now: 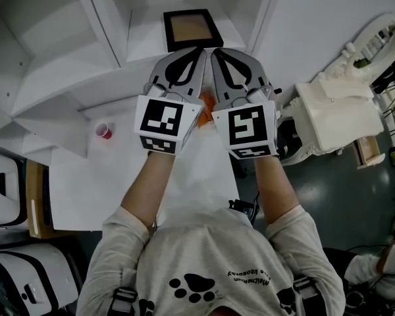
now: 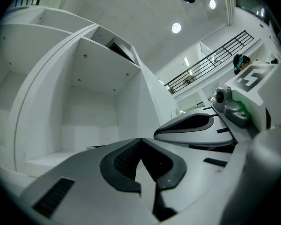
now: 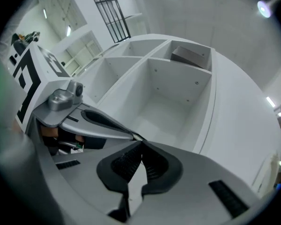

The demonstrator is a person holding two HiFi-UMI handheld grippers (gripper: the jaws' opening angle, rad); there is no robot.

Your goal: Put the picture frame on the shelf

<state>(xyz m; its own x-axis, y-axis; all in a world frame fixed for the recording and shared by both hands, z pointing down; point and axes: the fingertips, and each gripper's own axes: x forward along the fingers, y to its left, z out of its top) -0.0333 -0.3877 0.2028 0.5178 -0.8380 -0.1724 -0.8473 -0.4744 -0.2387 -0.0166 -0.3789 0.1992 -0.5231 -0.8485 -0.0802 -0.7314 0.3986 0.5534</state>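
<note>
The picture frame (image 1: 191, 29), black-edged with a tan centre, is in a compartment of the white shelf (image 1: 138, 18) at the top of the head view. My left gripper (image 1: 201, 50) and right gripper (image 1: 215, 51) are held side by side. Their tips lie at the frame's near edge. In the left gripper view my left gripper (image 2: 140, 140) has its jaws meeting at the tips with nothing between them. In the right gripper view my right gripper (image 3: 141, 143) is shut the same way. Both gripper views look into bare white shelf compartments, and neither shows the frame.
A small red cup (image 1: 104, 131) stands on the white table (image 1: 118, 189) to the left. Something orange (image 1: 207, 103) shows between the two grippers. A white machine (image 1: 336, 110) stands at the right. A dark grey object (image 3: 189, 55) lies in an upper shelf compartment.
</note>
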